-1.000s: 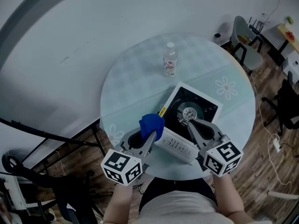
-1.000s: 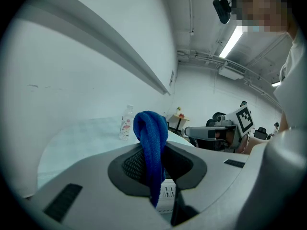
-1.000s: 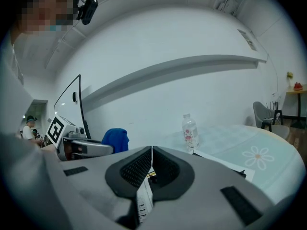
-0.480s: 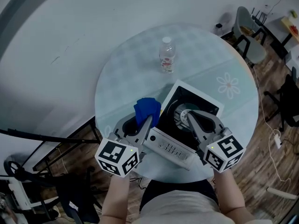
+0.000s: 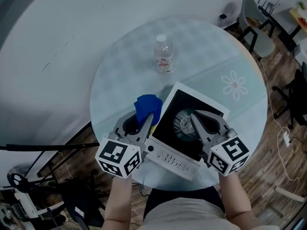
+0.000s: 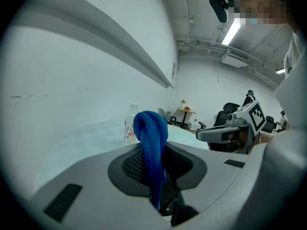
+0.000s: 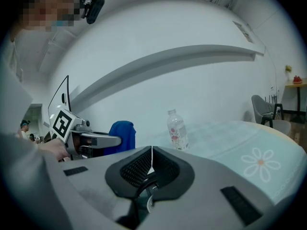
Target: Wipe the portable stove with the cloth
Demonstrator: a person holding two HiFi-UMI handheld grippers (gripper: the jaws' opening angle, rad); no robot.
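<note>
A white portable stove point(image 5: 167, 155) with a black top and a round burner point(image 5: 182, 122) sits on the round table's near side. My left gripper point(image 5: 148, 118) hovers just left of the stove, shut on a blue cloth point(image 5: 146, 106) point(image 6: 151, 140) that bulges above its jaws. My right gripper point(image 5: 195, 120) is held over the stove's burner, its jaws shut with nothing between them point(image 7: 151, 163). In the right gripper view the cloth point(image 7: 120, 135) and the left gripper point(image 7: 91, 140) show to the left.
A plastic water bottle point(image 5: 163, 54) point(image 7: 177, 129) stands upright on the pale round table point(image 5: 120, 80) beyond the stove. The tabletop has a flower print point(image 5: 234, 85) at right. Chairs point(image 5: 254, 28) stand on the wooden floor at the right.
The left gripper has carried the blue cloth off the stove's left corner and now holds it just left of the stove. The right gripper stays over the burner.
</note>
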